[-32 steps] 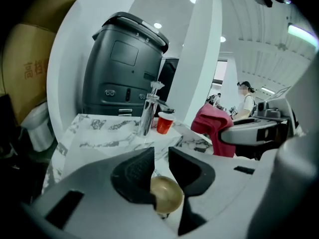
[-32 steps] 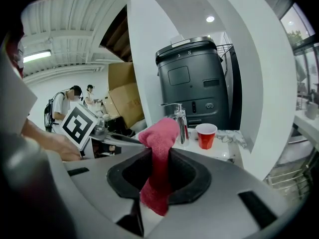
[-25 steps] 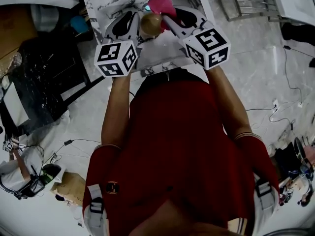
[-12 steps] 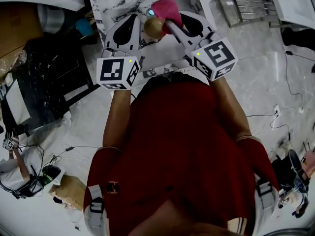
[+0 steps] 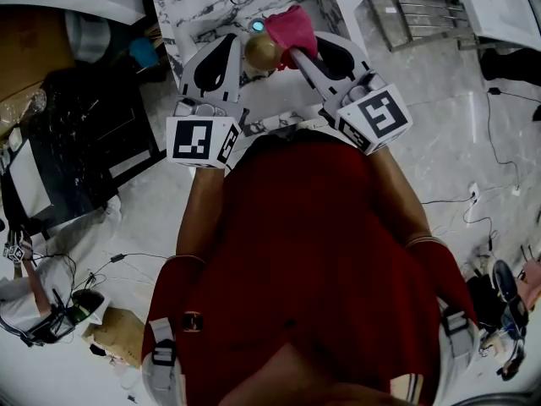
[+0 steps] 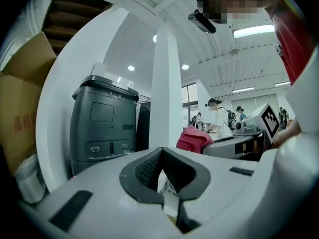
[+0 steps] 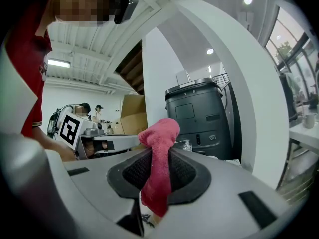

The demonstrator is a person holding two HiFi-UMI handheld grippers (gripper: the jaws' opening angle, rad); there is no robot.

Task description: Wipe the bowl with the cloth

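Observation:
In the head view a round golden-brown bowl (image 5: 262, 51) sits between the tips of both grippers, over the marble-patterned table (image 5: 190, 2). My right gripper (image 5: 292, 42) is shut on a pink cloth (image 5: 292, 24), whose bunched end stands just above and to the right of the bowl. The right gripper view shows the cloth (image 7: 162, 133) pinched between the dark pads of that gripper (image 7: 158, 176), with its loose end hanging below. My left gripper (image 5: 238, 41) lies against the bowl's left side. Its jaws (image 6: 163, 158) are shut with nothing between the pads, and the cloth (image 6: 194, 138) shows beyond them.
A dark grey machine (image 6: 102, 123) and a white column (image 6: 167, 93) stand ahead of the grippers. A cardboard box (image 6: 20, 123) is at the left. In the head view a metal rack (image 5: 423, 2) lies on the floor at upper right and black clutter (image 5: 76, 117) at left. People stand far off.
Both marker cubes have drawn nearer to the person's body. The cloth stays in the right jaws and now sits a little higher beside the bowl.

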